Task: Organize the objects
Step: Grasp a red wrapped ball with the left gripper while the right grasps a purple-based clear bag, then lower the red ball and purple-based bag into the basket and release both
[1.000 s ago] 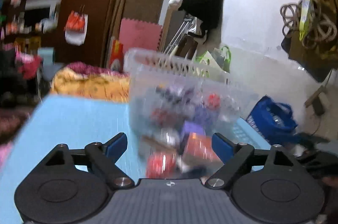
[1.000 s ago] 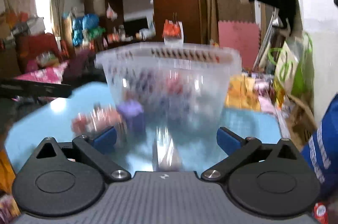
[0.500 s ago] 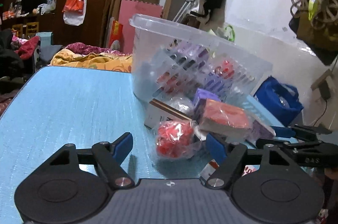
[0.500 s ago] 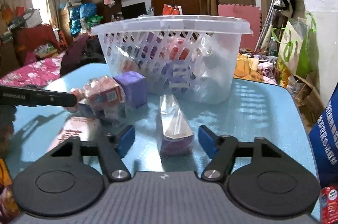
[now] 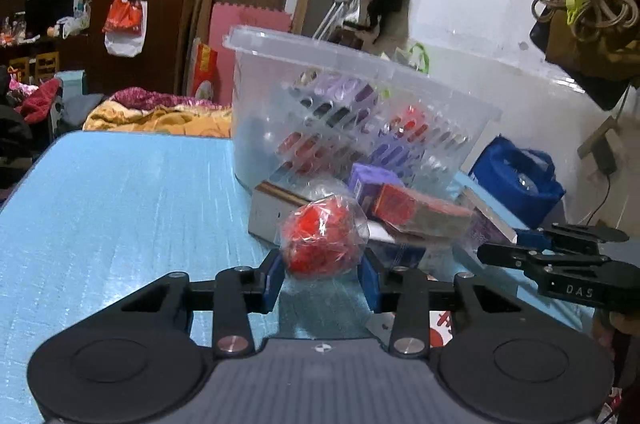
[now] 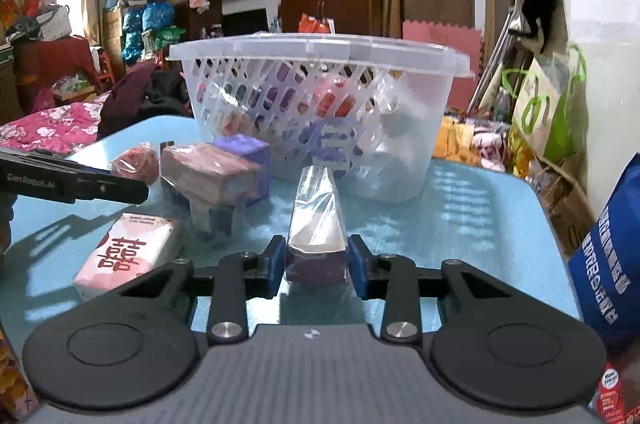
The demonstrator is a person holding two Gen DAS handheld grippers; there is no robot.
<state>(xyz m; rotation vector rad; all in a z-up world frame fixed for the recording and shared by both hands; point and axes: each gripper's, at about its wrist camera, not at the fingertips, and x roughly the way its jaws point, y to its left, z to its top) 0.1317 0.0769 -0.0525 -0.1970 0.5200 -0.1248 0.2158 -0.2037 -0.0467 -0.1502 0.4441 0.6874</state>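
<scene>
Two crinkly cellophane-wrapped packets (image 5: 322, 240) (image 6: 316, 244)

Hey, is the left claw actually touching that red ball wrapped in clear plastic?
Touching. In the left wrist view both blue pads of the left claw, which have just been closing, press against the sides of the red plastic-wrapped ball.

One basket (image 6: 408, 159), two grippers (image 5: 322, 282) (image 6: 316, 266).

Left tongs (image 5: 323, 282), right tongs (image 6: 316, 268): black linkages, blue pads, silver screws.
</scene>
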